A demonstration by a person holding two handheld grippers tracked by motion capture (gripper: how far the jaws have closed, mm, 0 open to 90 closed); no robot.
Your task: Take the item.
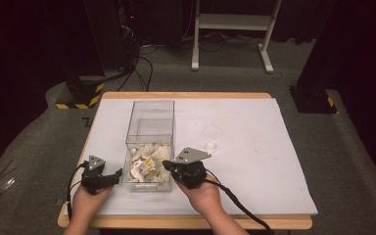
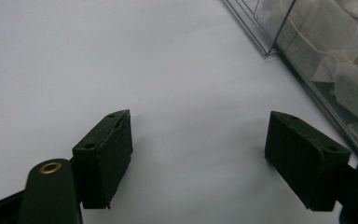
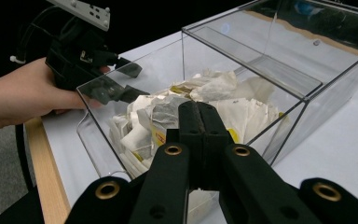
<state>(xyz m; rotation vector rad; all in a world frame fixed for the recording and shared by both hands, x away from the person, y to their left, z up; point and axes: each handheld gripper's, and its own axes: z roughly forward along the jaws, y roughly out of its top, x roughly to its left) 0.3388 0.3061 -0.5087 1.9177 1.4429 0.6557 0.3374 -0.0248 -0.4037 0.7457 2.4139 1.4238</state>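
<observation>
Nearest the cam: right gripper (image 3: 199, 140), jaws pressed tight together w/ nothing between them, poised just at the near-right rim of the clear box (image 1: 149, 142). Inside the box's near end sits a heap of tea bags (image 1: 146, 166), white paper w/ yellow tags; too tangled to count. Left gripper (image 1: 108, 177) rests on the white table cover (image 2: 121, 56) just beside the box's left wall, jaws standing wide, holding nothing. Step in hand, as I read it: about to pick a bag from the pile. Next move prob. needs the right jaws to open, dip over the rim and pinch one bag. Count: 2 grippers, 1 box, 1 heap. Far end of the box is bare.
</observation>
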